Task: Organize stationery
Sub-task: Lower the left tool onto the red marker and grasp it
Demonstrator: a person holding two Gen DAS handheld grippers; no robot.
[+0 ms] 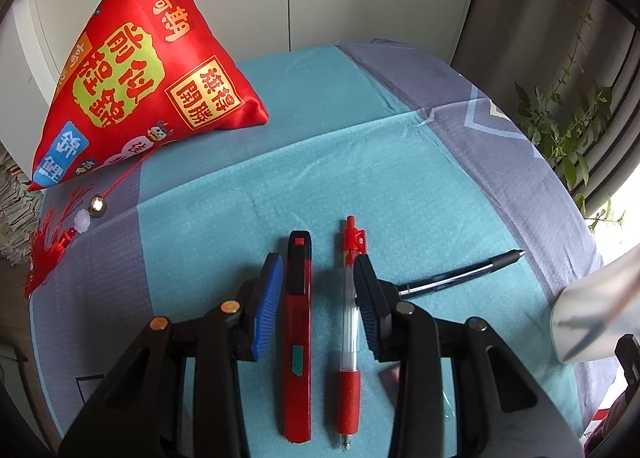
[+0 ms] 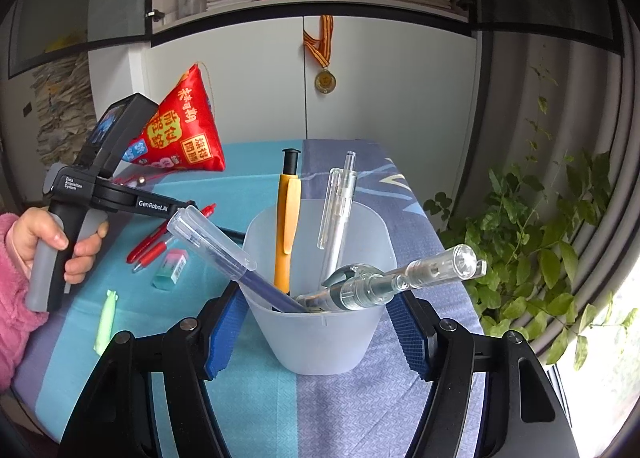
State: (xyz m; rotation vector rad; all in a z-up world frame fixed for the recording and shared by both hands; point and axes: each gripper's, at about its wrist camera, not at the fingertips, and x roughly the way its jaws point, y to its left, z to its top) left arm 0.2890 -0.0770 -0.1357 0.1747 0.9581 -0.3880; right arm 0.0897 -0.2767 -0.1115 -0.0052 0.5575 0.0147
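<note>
the table (image 1: 360, 161) wears a teal and grey-blue cloth, and a big red satin pouch (image 1: 140, 73) with yellow characters sits at about 10 o'clock in the left wrist view, its red tassel (image 1: 48, 246) trailing down toward 9.

the right gripper (image 2: 316, 322) is clamped on a frosted plastic cup (image 2: 320, 322), blue pads pressed against both sides of it, dead centre of the right wrist view. so it's gripping wide, but it's a proper hold. the cup has an orange pen (image 2: 289, 225) standing at 12 o'clock, a clear pen (image 2: 338, 209) just right of it, a blue-ink pen with a clear cap (image 2: 216, 242) leaning out toward 10, and a chunky clear pen (image 2: 400, 278) tipping over toward 3.

the left gripper (image 1: 316, 298) hovers over the cloth, partly open and holding nothing. between its pads lie a red utility knife (image 1: 299, 334) and a red-grip pen (image 1: 349, 330), side by side, both running 12 to 6. the pen sits right up against the right-hand pad, can't tell if it's actually touching. a black pen (image 1: 464, 272) lies apart toward 2 o'clock.

in the right wrist view a hand (image 2: 52, 246) in a pink fuzzy sleeve (image 2: 16, 318) holds that left gripper at 9 o'clock. near it on the cloth: a pink and mint eraser (image 2: 171, 264) and a pale green highlighter (image 2: 106, 318) around 8.
</note>
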